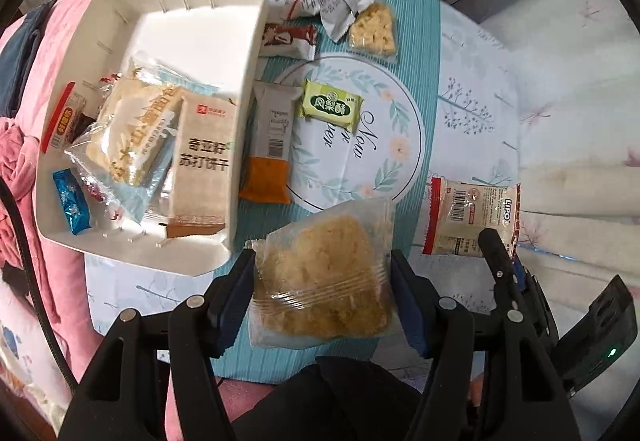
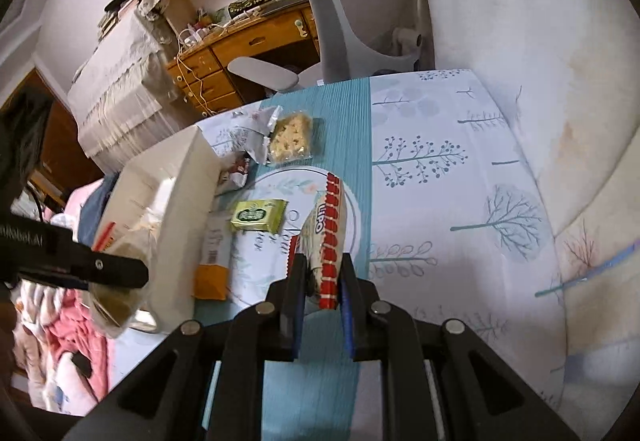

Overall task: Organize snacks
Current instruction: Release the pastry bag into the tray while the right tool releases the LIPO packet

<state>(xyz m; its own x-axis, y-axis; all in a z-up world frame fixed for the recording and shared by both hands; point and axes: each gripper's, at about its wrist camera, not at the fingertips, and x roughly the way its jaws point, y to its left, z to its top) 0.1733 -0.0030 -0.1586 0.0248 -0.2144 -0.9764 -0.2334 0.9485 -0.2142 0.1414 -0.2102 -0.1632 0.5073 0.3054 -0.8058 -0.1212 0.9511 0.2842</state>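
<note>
The left wrist view looks steeply down, close over the bench (image 1: 472,109), with the white bin (image 1: 248,53) at left. The right wrist view sits lower and looks across toward the far grey chair (image 2: 360,1). Both share the green packet (image 1: 332,107) (image 2: 259,216) and the bin (image 2: 180,201).

1. We see the bin (image 1: 248,53) at the mat's (image 1: 416,53) left edge, packets inside.
2. Loose packets lie right of it.
3. The pineapple cake packet (image 1: 332,105) sits mid-mat.
</note>
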